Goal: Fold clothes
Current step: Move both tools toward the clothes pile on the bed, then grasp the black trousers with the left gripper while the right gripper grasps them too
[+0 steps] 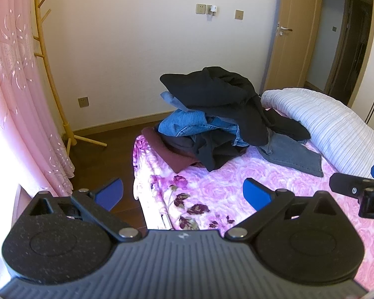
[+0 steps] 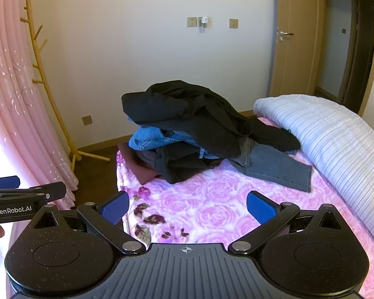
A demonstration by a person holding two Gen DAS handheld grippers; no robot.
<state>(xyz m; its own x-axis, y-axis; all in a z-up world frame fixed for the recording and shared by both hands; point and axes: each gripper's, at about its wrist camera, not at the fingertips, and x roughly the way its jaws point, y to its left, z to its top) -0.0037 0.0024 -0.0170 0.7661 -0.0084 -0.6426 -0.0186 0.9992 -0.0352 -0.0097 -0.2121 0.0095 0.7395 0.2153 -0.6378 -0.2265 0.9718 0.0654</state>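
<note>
A heap of clothes [image 1: 219,122] lies on the far corner of the bed; it also shows in the right wrist view [image 2: 194,134]. A black garment [image 1: 212,89] tops it, with blue jeans [image 1: 187,124], a maroon piece [image 1: 169,154] and grey jeans [image 1: 296,157] below. My left gripper [image 1: 183,193] is open and empty, held above the near bed corner, well short of the heap. My right gripper [image 2: 188,206] is open and empty over the floral bedspread [image 2: 207,199]. Each gripper's side shows at the other view's edge.
A rolled white striped quilt [image 2: 331,139] lies along the bed's right side. A pink curtain [image 1: 17,99] and a wooden coat rack [image 1: 52,94] stand left. Dark wood floor [image 1: 104,159] lies beyond the bed's left edge. A door [image 1: 294,30] stands open at back right.
</note>
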